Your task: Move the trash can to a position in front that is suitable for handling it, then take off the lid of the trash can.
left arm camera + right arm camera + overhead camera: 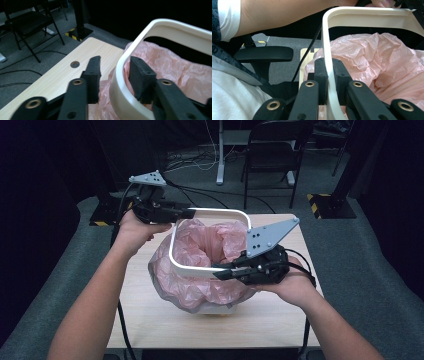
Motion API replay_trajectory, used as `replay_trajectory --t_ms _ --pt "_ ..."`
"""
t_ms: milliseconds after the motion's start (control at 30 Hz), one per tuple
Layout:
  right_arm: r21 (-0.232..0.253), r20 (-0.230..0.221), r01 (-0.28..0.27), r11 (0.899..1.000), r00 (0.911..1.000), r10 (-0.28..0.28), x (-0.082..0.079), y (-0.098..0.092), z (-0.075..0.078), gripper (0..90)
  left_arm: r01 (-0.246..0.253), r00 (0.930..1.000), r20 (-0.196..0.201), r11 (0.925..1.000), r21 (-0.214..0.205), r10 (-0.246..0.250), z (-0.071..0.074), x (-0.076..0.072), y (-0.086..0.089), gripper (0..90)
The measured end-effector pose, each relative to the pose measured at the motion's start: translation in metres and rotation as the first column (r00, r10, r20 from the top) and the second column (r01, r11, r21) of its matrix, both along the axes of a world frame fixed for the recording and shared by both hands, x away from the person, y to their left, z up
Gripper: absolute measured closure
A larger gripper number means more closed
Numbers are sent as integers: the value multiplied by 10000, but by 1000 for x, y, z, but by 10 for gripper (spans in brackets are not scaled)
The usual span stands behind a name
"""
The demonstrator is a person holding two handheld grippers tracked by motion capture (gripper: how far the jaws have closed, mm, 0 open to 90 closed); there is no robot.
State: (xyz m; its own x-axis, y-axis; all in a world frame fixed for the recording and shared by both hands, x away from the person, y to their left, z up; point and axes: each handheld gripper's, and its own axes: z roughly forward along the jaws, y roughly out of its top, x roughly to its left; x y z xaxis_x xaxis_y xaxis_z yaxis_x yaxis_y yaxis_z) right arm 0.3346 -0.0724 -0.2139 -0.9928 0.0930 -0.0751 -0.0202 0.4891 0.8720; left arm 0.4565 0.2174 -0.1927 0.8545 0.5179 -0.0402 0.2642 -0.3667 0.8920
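the right gripper, nearest the person, pinches the near side of the white ring between its pads, the rim standing upright through the jaws in the right gripper view. the ring hangs just above a small bin lined with a pink bag, which sits about mid-surface, its plastic billowing out over the bin's sides. farther off, the left gripper sits at the ring's far left corner with its jaws spread: in the left gripper view the rim runs between the pads, the inner pad close against it and the outer pad standing clear, so it pinches nothing. to do this step well, i would judge that the left gripper should close squarely on the rim before anything else, so both sides are carried level; then the ring can be lowered evenly over the bag's folded edge without snagging or dragging the plastic inward. one-sided holding risks the ring tilting. the wooden surface has bare room in front of the bin and to its left, less to the right where the right hand rests near the edge. beyond the far edge lie grey floor, cables and a folding chair, well apart from the work.
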Motion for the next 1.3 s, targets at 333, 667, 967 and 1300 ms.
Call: replay_trajectory --t_ms 333,667,967,1300 --pt "29 63 326 9995 9994 -327 0 -9 0 836 -436 9967 652 9964 -729 484 11 -13 19 458" --pt "339 311 1200 9922 9922 -1211 2 -32 3 836 -848 9921 849 9927 -855 920 8 -24 40 442" --pt "366 653 2155 9758 9739 -2175 5 -53 2 835 -969 9909 870 9930 -671 1025 -9 -31 47 424" --pt "504 622 2844 9574 9558 -2872 11 -71 -4 835 -1008 9916 749 9930 -608 1053 -26 -35 50 424"
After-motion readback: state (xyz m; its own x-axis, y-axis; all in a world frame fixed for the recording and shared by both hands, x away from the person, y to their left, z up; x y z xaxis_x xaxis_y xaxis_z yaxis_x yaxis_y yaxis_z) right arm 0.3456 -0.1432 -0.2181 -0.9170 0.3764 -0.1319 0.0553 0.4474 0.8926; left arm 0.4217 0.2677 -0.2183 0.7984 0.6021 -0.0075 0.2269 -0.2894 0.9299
